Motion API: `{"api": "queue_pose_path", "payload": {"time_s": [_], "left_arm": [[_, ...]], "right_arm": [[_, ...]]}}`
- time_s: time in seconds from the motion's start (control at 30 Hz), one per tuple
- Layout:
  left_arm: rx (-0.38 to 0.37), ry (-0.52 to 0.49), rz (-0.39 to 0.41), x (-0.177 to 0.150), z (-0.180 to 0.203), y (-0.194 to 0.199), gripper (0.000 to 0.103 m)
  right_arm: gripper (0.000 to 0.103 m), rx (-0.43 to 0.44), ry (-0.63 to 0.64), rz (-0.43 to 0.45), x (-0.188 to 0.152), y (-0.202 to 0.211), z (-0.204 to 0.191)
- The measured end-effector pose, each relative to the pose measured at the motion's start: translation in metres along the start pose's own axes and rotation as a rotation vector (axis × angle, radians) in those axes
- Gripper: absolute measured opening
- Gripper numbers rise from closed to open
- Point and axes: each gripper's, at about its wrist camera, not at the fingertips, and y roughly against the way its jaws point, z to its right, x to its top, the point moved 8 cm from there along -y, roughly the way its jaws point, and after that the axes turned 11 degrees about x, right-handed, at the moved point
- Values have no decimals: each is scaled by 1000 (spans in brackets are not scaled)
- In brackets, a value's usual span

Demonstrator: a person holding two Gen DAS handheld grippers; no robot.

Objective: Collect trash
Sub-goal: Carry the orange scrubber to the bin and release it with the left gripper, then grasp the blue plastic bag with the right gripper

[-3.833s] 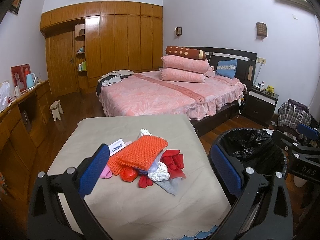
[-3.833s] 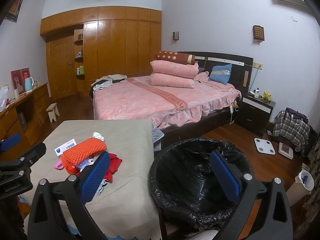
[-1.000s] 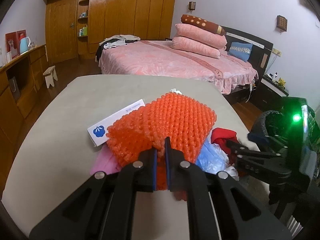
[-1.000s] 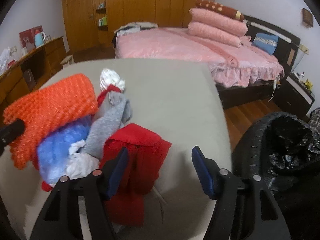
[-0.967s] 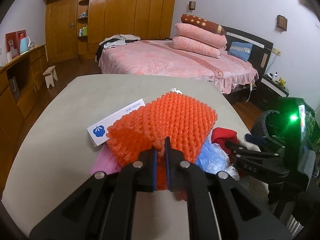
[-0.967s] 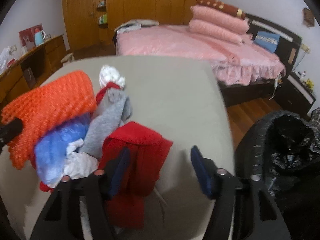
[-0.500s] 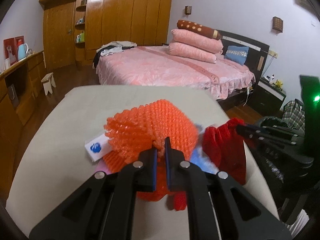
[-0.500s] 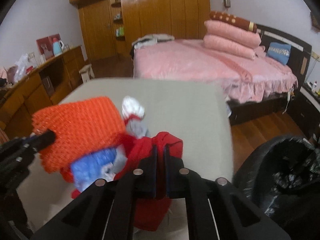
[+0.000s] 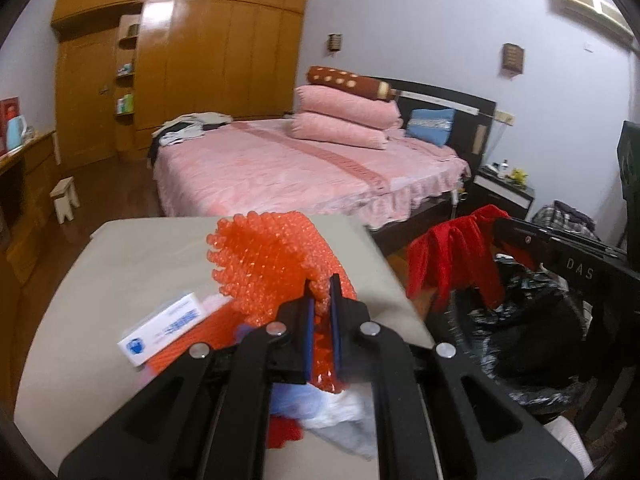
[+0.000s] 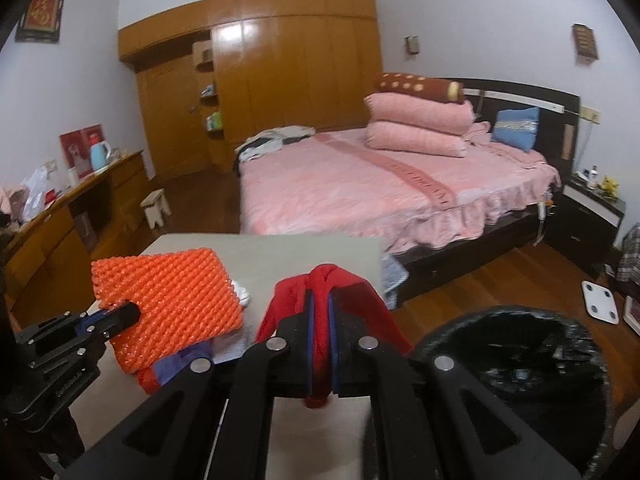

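Note:
My left gripper [image 9: 321, 285] is shut on an orange bubble-wrap sheet [image 9: 272, 256] and holds it lifted above the beige table [image 9: 120, 264]; the sheet also shows in the right wrist view [image 10: 168, 300]. My right gripper [image 10: 319, 300] is shut on a red cloth [image 10: 320, 280], seen hanging in the left wrist view [image 9: 452, 256] near the rim of the black-lined trash bin [image 9: 520, 320]. Under the left gripper lie a white box [image 9: 164, 328], blue plastic [image 9: 296, 400] and grey-white scraps [image 9: 344, 420].
The trash bin [image 10: 516, 360] stands on the wooden floor right of the table. A pink bed [image 10: 380, 184] lies beyond the table. A wooden dresser [image 10: 60, 232] runs along the left wall. A small stool [image 10: 156, 206] and a white scale [image 10: 600, 300] sit on the floor.
Both grippers have risen and moved right toward the bin, the left carrying the orange sheet off the pile, the right carrying the red cloth it closed on about a second ago.

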Motion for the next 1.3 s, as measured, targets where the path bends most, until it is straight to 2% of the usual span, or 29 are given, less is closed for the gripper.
{"api": "queue_pose_path", "payload": {"time_s": [0.27,0.43,0.77,0.87,0.9,0.93,0.97,1.0,1.03,1.17,1.23,1.27,1.3], "left_arm": [[-151,-81,-13,-5,91,-5,6],[-241,-114,-46,-18,147,-18,6],[-346,-158,-99,-36,225,-49,6],[-369,-178,-118,-43,240,-57,8],[-377,-180,-125,-45,243,-58,14],[-394,-183,-147,-50,247,-61,29],[-401,-182,-158,-53,248,-61,37],[-404,-182,-170,-58,246,-61,50],[-404,-187,-181,-62,246,-63,53],[-385,-211,-203,-75,233,-61,54],[-359,-208,-186,-76,219,-57,63],[-343,-204,-173,-74,212,-55,66],[-321,-192,-159,-71,201,-52,73]], "right_arm": [[6,-152,-5,-19,-15,38,63],[6,-235,-57,-45,-35,54,108],[6,-329,-134,-99,-75,70,170],[9,-350,-155,-124,-87,73,185],[12,-358,-159,-129,-90,73,188],[15,-367,-167,-135,-94,75,193],[18,-370,-173,-137,-96,76,195],[26,-373,-178,-138,-99,78,196],[35,-380,-183,-139,-102,80,199],[50,-390,-194,-121,-104,86,199],[71,-398,-184,-104,-101,88,194],[76,-403,-171,-91,-99,88,189],[88,-410,-156,-77,-95,89,184]]}}
